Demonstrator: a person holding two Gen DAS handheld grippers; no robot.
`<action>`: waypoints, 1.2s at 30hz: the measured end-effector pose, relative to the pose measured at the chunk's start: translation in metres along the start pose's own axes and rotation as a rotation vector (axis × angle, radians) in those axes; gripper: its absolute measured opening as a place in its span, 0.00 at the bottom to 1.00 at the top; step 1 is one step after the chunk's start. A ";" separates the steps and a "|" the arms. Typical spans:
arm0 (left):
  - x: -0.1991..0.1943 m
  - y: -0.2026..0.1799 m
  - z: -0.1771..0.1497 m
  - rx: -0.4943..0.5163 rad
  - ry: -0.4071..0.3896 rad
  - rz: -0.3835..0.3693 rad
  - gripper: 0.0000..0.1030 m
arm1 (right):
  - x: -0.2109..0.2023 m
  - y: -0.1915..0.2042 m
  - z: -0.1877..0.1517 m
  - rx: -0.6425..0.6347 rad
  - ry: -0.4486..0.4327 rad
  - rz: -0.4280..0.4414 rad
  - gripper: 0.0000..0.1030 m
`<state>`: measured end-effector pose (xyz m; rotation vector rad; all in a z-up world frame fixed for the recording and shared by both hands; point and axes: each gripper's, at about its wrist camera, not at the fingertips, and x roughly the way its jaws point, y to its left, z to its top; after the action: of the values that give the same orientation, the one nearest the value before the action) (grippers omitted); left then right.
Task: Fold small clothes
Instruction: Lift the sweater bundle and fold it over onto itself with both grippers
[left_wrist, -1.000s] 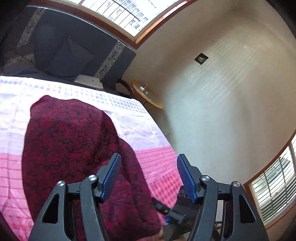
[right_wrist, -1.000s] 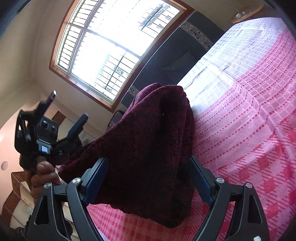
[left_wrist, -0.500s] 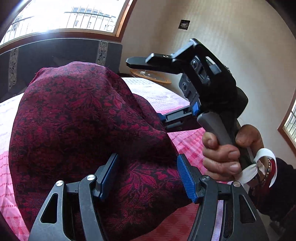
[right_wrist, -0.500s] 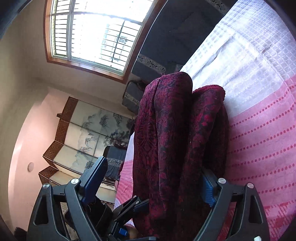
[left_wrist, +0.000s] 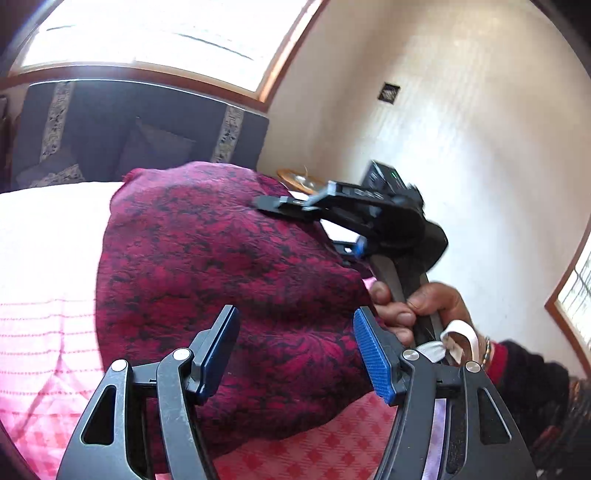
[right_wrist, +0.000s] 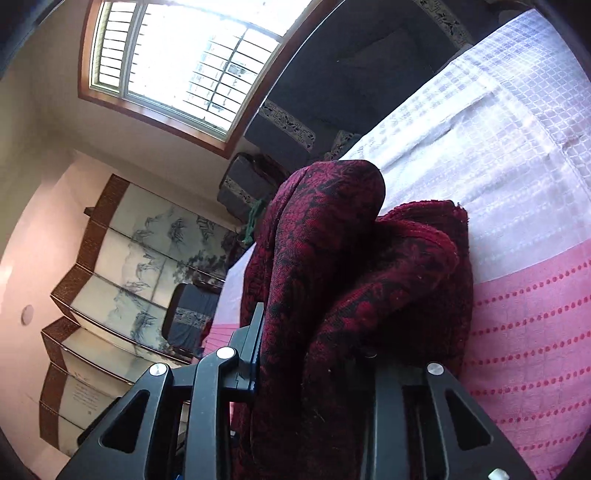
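The right gripper (right_wrist: 317, 369) is closed on a bunched edge of the dark red cloth (left_wrist: 229, 273), lifting it above the pink bedcover (left_wrist: 48, 325) to fold it, while the left gripper (left_wrist: 295, 354) waits wide open, holding nothing.

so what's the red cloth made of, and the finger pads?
Cloth: looks like a woven jacquard, matte, dark red with a black floral pattern worked into it; a fuzzy raw edge shows in the right wrist view. Fibre can't be told.
Pads: blue, matte, with a fine knurled grid, likely rubber or soft plastic, on black plastic-looking fingers with metal pins.
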<state>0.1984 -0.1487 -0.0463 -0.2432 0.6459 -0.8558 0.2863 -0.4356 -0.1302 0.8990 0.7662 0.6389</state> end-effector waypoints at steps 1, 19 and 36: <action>-0.012 0.010 0.001 -0.035 -0.039 0.014 0.62 | -0.005 0.003 -0.001 0.009 -0.027 0.096 0.26; 0.031 0.020 -0.030 0.014 0.040 0.092 0.68 | -0.067 -0.029 0.000 0.034 -0.192 -0.046 0.59; -0.012 0.013 -0.026 -0.080 -0.047 0.092 0.70 | -0.010 0.051 -0.019 -0.268 0.003 -0.213 0.12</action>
<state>0.1848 -0.1296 -0.0675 -0.3021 0.6434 -0.7346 0.2566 -0.4110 -0.0909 0.5629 0.7470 0.5396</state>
